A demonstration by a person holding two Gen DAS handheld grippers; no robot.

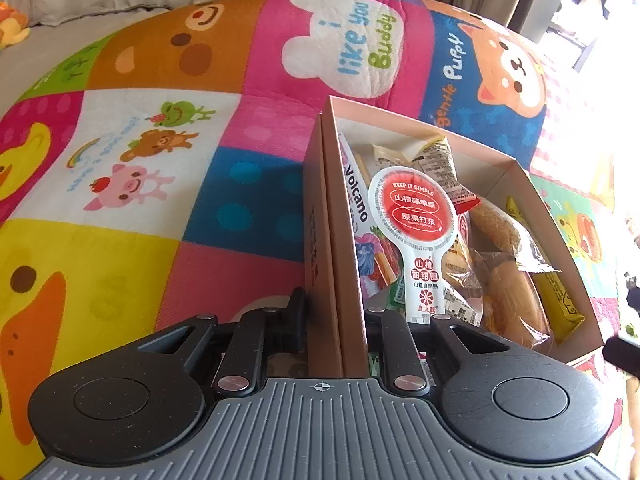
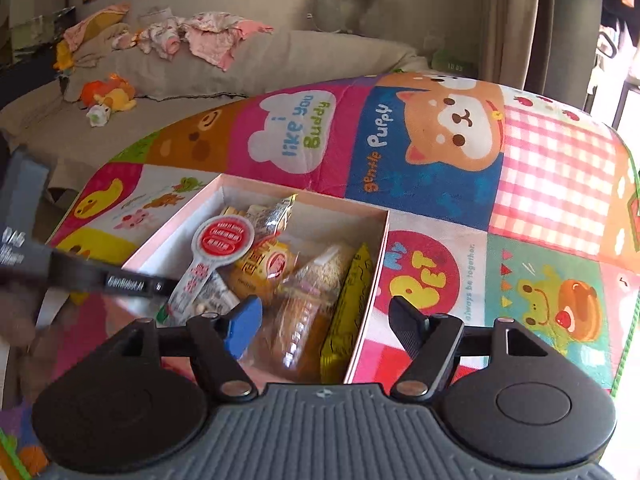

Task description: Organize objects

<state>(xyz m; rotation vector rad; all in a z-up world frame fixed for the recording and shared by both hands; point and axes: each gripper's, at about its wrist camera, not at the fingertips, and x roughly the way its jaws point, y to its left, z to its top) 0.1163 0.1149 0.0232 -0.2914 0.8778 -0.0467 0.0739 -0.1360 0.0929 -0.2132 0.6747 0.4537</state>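
Cartoon-print play mat (image 2: 556, 184), grey couch (image 2: 280, 60) behind; open box (image 2: 372, 264) of snacks on the mat, both grippers at it.
Left gripper (image 1: 334, 316) clenched on the box's left wall, one finger outside, one inside; wall stands upright between them. Right gripper (image 2: 326, 324) released, jaws wide, straddling the box's right wall near its near corner: blue-padded finger over the contents, black finger over the mat, neither touching the wall as far as can be seen. Inside: round red-and-white lollipop-shaped packet (image 1: 418, 216) on top toward the left wall, a packet printed "Volcano" (image 1: 356, 200) flat against that wall, clear-wrapped bread roll (image 1: 508, 276) in the middle, yellow bar (image 2: 348, 312) along the right wall. Box sits near the mat's near edge. Stuffed toy (image 2: 108, 94) and loose clothes (image 2: 188, 38) on the couch.
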